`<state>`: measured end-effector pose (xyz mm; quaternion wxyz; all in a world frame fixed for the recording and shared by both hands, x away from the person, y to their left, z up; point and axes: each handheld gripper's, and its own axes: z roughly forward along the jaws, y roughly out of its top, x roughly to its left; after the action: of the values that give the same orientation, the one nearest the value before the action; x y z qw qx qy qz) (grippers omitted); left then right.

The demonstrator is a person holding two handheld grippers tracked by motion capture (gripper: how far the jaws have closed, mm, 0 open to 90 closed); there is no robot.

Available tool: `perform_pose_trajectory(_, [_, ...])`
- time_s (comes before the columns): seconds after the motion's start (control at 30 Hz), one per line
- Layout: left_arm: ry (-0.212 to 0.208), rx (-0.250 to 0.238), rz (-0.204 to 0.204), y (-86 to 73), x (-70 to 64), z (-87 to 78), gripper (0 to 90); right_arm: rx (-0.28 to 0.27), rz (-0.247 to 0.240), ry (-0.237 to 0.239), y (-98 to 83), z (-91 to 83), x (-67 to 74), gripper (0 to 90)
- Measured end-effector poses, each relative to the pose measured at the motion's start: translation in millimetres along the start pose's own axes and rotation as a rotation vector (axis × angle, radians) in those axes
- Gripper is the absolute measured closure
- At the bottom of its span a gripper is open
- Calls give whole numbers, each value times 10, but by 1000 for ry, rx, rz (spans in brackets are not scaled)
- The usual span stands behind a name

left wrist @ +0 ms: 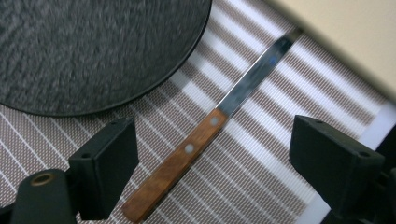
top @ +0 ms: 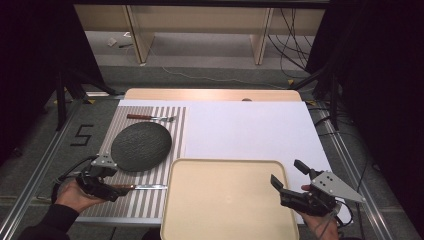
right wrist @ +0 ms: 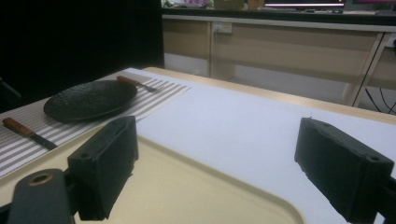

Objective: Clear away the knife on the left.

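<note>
On the table [top: 250,130], under a white sheet, we see a beige tray [top: 227,200] at the near edge and a striped placemat [top: 150,195] just left of it. A dark round plate [top: 140,146] lies on the placemat, with a fork [top: 150,118] beyond it and a wood-handled knife [top: 137,187] in front of it. Our left claw [top: 116,192] sits low over the knife's handle end, its jaws spread wide; in the left gripper view the handle [left wrist: 177,163] lies between the jaws, touching neither, and the blade points toward the tray. Our right claw [top: 290,172] is also spread, holding nothing, at the tray's right rim.
</note>
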<state>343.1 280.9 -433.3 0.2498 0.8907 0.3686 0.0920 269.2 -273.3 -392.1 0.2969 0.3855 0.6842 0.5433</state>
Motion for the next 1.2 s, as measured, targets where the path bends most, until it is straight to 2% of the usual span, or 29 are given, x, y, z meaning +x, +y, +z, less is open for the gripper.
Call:
perform_pose_trajectory(0.23, [22,88,30,-4,56,105,159,1,0,3,2,2,1,144])
perform_pose_trajectory(0.57, [20,191,67,28,99,283,198,1,1,5,4,-1,-3,145])
perform_pose_trajectory(0.87, [-3,226,68,40,138,344,276,0,0,8,6,-1,-1,146])
perform_pose_trajectory(0.97, [-4,249,84,51,136,368,293,1,0,9,6,0,0,146])
perform_pose_trajectory(1.2, [-14,266,117,92,118,405,362,0,1,12,5,4,4,147])
